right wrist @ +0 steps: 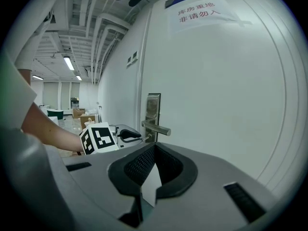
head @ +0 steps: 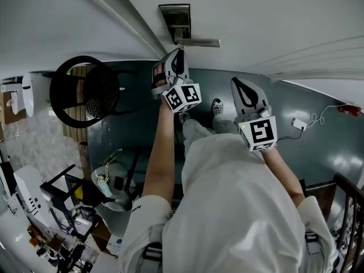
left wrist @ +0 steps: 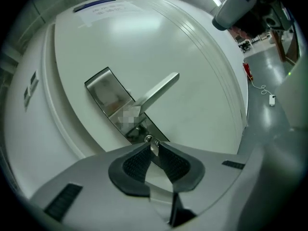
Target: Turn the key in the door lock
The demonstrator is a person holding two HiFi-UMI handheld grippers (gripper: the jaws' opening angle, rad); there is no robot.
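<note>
The left gripper (left wrist: 154, 151) is clamped on the flat head of the key (left wrist: 153, 147). The key looks like small, stiff, slick metal, so it will probably twist out of a loose hold. The right gripper (right wrist: 154, 147) is closed and empty.

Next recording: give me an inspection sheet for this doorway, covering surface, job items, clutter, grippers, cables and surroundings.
Surface: white door with a printed notice near its top.
Job's things: key in the cylinder at the low end of the metal lock plate, below the lever handle.
Clutter: black chair to the left of the door; equipment stands lower left.
Grippers: left gripper shut on the key; right gripper shut, empty, apart from the lock.
Cables: white cable with adapter on the floor, right side.
Surroundings: dark glossy floor; lit corridor with boxes beyond.
</note>
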